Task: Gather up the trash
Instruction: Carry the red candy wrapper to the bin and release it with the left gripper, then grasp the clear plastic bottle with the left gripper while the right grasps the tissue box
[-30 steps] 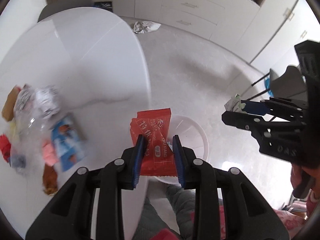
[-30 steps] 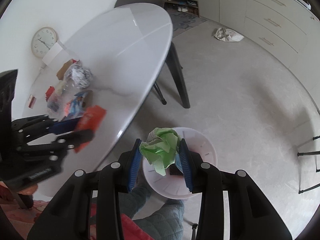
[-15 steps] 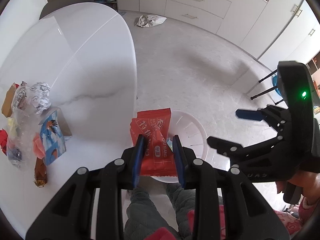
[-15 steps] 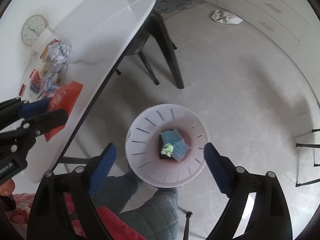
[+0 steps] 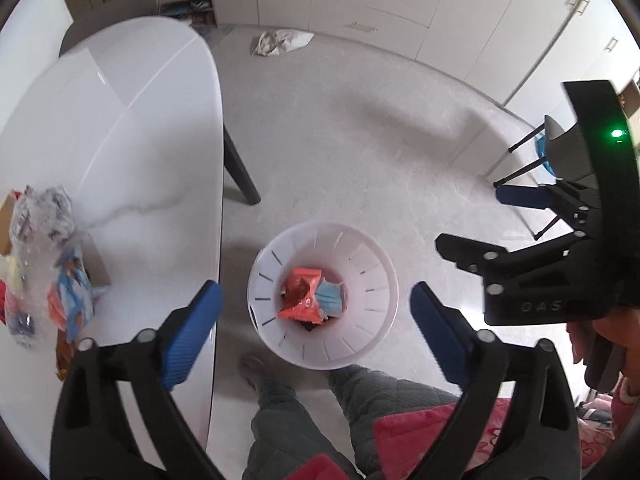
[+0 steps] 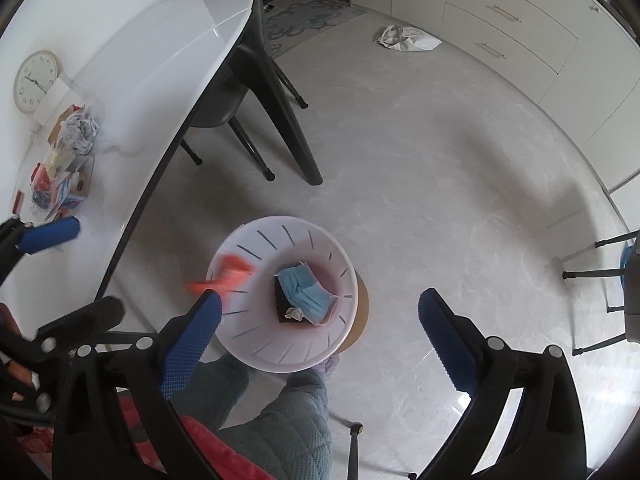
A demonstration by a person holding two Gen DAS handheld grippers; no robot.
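"OAS" embossed on right tongs (image 5: 468, 220) body; clock (image 6: 35, 87) numerals too small to read

1. The bin (image 5: 372, 280) stands on the floor (image 5: 360, 140), just right of the tabletop (image 5: 120, 140) edge.
2. A snack wrapper (image 5: 300, 296) and a face mask (image 5: 330, 298) lie side by side inside the bin.
3. A litter pile (image 5: 44, 264) sits on the tabletop's left part.
4. A bag (image 5: 282, 40) lies on the floor far behind, near the cabinets (image 5: 380, 4).

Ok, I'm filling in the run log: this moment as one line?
left hand-held gripper: open | right hand-held gripper: open | red wrapper: in bin | table: more trash
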